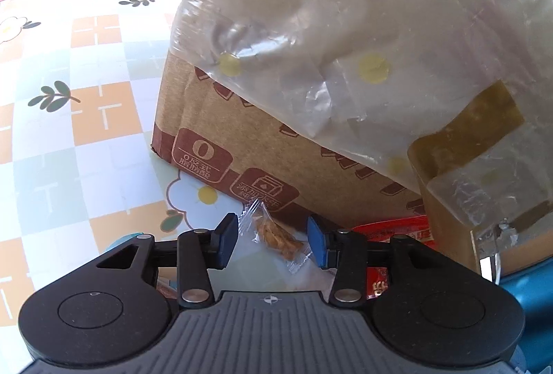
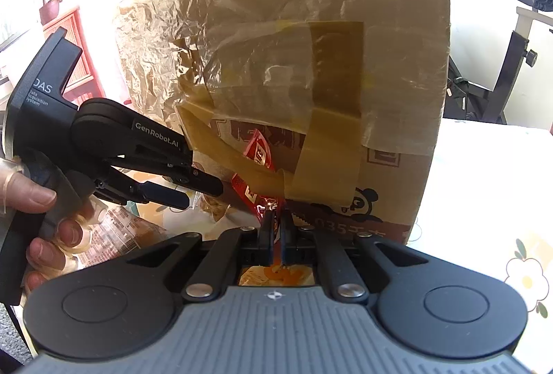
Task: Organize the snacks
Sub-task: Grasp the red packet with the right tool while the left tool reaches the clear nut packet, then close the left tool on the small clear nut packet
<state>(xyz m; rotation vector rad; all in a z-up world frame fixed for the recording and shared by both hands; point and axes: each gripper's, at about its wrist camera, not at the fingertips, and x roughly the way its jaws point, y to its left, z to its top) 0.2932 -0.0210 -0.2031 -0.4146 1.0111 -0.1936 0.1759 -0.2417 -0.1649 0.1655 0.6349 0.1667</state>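
Beside the box (image 1: 214,118), left gripper (image 1: 273,241) jaws spread around clear snack packet (image 1: 276,236); right gripper (image 2: 275,229) pinching red packet (image 2: 257,154) (right view only).

A table (image 1: 86,118) is carrying everything, wearing a cloth checked in orange, pale green and white with flower and leaf prints. A cardboard box (image 1: 224,132) wrapped partly in clear plastic and tape is sitting directly on it. Just beside the box's base, a small clear snack packet (image 1: 276,237) with brown pieces inside is lying on the cloth, near a red snack packet (image 1: 394,229).
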